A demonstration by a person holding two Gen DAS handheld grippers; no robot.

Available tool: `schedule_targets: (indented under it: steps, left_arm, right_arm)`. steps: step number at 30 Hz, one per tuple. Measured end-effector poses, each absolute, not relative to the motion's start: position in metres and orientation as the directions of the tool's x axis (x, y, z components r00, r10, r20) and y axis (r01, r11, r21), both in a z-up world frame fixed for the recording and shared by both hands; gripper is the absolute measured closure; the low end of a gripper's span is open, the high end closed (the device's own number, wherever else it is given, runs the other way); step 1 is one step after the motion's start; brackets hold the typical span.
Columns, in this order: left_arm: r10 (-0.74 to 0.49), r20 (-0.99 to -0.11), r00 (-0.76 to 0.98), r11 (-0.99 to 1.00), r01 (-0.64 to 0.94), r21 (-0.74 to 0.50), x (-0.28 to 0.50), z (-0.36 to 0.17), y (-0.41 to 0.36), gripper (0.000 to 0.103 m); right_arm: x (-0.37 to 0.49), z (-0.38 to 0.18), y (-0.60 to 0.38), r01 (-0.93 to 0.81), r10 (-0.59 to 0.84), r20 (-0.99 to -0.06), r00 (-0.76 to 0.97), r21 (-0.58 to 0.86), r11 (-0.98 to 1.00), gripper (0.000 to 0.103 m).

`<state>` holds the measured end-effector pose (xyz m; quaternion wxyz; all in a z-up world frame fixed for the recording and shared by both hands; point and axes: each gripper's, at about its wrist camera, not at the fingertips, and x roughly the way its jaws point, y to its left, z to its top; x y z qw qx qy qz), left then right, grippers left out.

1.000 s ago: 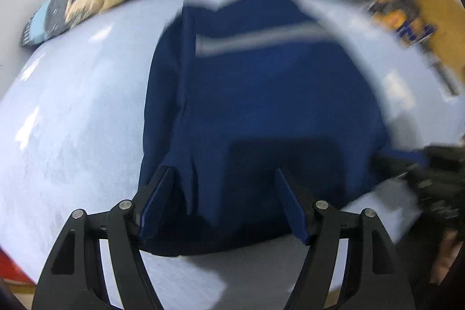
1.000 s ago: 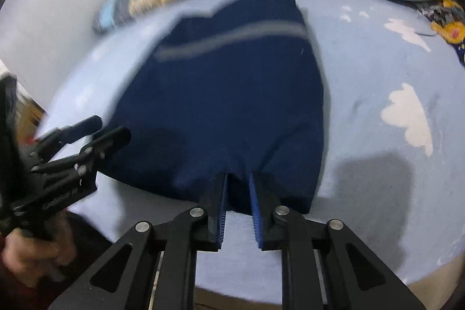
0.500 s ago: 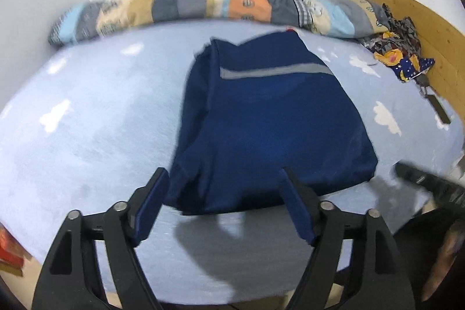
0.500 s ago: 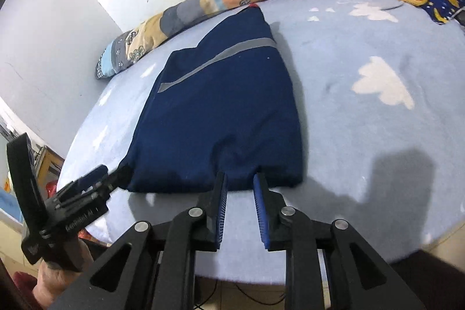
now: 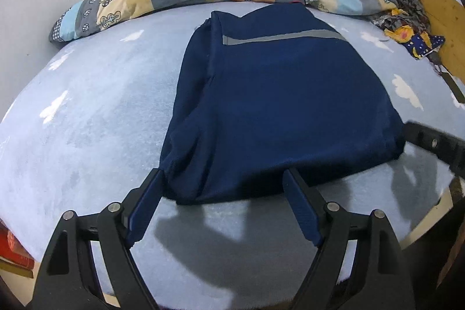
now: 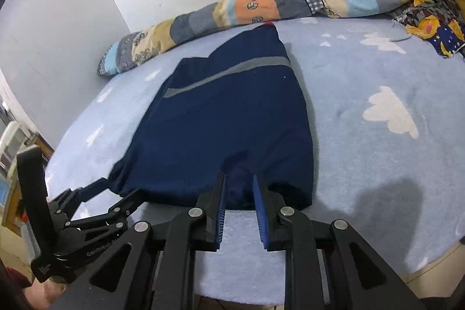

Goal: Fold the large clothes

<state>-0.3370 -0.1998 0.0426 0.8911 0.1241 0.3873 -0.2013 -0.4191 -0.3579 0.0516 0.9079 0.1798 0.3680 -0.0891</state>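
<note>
The navy garment lies flat on the blue bed cover, near hem released for the next fold: left gripper spread wide and empty, right gripper slightly parted, pinching nothing.

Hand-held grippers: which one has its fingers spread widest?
The left hand-held gripper: its blue pads stand far apart at the navy garment's near edge. The right hand-held gripper leaves only a narrow gap.
</note>
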Motion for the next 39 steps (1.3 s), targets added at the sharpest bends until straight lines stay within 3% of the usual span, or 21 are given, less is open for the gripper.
schedule_targets:
  steps: [7,12,14,21,30,39]
  left_arm:
    - [-0.256,-0.723,0.642,0.895,0.439,0.073,-0.333,0.038,-0.207,0.014]
    - [-0.261,-0.729,0.633,0.896,0.440,0.062,-0.331,0.036,-0.206,0.013]
    - [-0.259,-0.724,0.639,0.895,0.440,0.068,-0.333,0.038,-0.206,0.013]
    - [-0.265,-0.714,0.647,0.895,0.440,0.067,-0.336,0.042,-0.203,0.013]
    - [-0.273,-0.678,0.682,0.890,0.446,0.091,-0.344,0.050,-0.202,0.013]
    - [-0.269,-0.691,0.671,0.892,0.444,0.083,-0.339,0.047,-0.202,0.013]
  right_arm:
    - [-0.411,0.031,-0.358,0.292,-0.014,-0.753,0.658,0.237,0.927,0.083]
    - [-0.404,0.001,-0.375,0.341,0.113,-0.809,0.577,0.364,0.867,0.081]
    - [-0.408,0.003,-0.382,0.351,0.141,-0.783,0.606,0.423,0.836,0.079]
    - [-0.424,0.033,-0.366,0.298,0.069,-0.746,0.663,0.346,0.890,0.078]
    - [-0.455,0.079,-0.359,0.285,-0.071,-0.595,0.800,0.273,0.919,0.074]
    - [-0.416,0.046,-0.368,0.316,-0.052,-0.700,0.712,0.254,0.914,0.071]
